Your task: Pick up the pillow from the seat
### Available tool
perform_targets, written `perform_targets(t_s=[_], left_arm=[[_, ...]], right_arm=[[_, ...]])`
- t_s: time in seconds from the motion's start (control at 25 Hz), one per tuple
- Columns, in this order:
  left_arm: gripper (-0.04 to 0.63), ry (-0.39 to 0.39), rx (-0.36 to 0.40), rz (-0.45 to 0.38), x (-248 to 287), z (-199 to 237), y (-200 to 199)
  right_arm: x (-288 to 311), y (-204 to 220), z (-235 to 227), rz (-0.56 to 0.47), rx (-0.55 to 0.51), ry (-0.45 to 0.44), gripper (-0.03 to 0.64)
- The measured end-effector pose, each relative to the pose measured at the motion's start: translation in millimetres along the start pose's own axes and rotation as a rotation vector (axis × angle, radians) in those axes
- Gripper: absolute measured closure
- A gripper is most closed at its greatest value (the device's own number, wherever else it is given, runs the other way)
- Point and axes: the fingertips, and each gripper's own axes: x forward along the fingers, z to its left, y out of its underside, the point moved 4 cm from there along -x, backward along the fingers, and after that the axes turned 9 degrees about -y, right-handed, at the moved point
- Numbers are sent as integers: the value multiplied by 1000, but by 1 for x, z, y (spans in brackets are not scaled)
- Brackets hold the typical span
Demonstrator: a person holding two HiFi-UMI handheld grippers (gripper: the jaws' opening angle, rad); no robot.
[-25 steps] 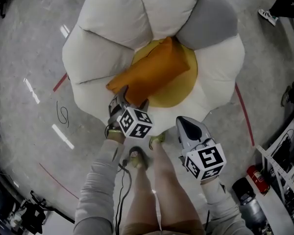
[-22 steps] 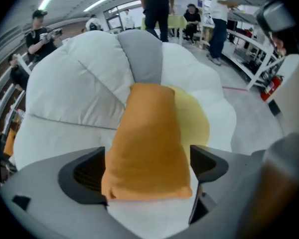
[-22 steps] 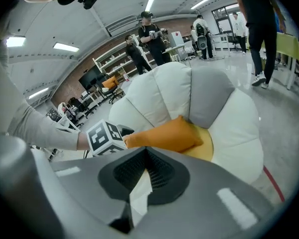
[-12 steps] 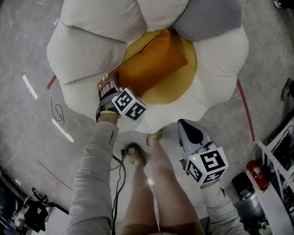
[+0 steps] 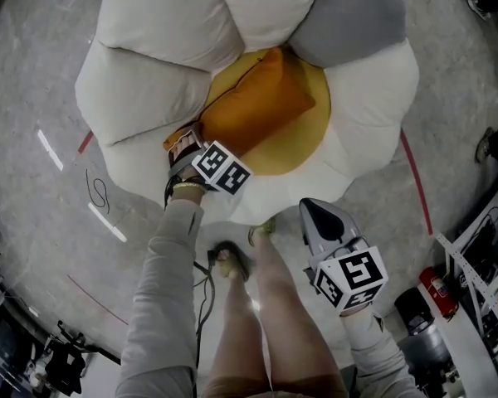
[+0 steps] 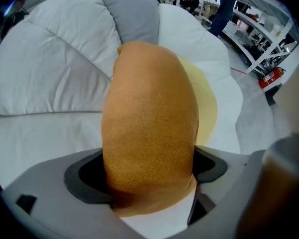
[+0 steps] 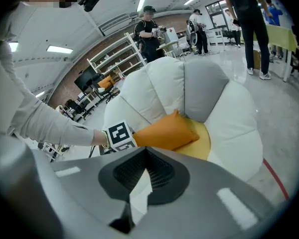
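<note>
An orange pillow lies aslant on the yellow middle of a flower-shaped seat with white petals and one grey petal. My left gripper points straight down at the pillow's near-left end. Its jaws have just been closing. In the left gripper view the pillow fills the gap of the left gripper and bulges against both pads. My right gripper hangs off the seat's near edge, shut and holding nothing. The right gripper view looks over the right gripper to the pillow.
The person's legs and sandalled feet stand just before the seat, with a cable trailing beside them. A red line curves on the floor at right. A shelf rack and a red extinguisher stand at lower right. People stand behind the seat.
My left gripper has moved left along the pillow's end and sunk onto it, so the jaws now stand round the pillow's corner. The right gripper has hardly moved.
</note>
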Motion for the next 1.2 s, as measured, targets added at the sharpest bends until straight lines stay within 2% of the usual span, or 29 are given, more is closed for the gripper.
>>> perform_targets(t_s=[0.16, 0.32, 0.56, 0.8, 1.2], left_arm=[[177, -21, -4, -24, -14, -3, -1], [217, -13, -65, -55, -34, -4, -2], [219, 36, -217, -111, -77, -14, 9], [218, 63, -317, -167, -131, -16, 12], [218, 111, -414, -288, -252, -18, 20]], right_arm=[[-4, -1, 7, -3, -9, -1, 620], [-11, -3, 17, -14, -17, 2, 620], [-28, -8, 36, -22, -29, 12, 620], [-48, -21, 57, -44, -42, 31, 620], [-97, -41, 96, -68, -81, 62, 620]])
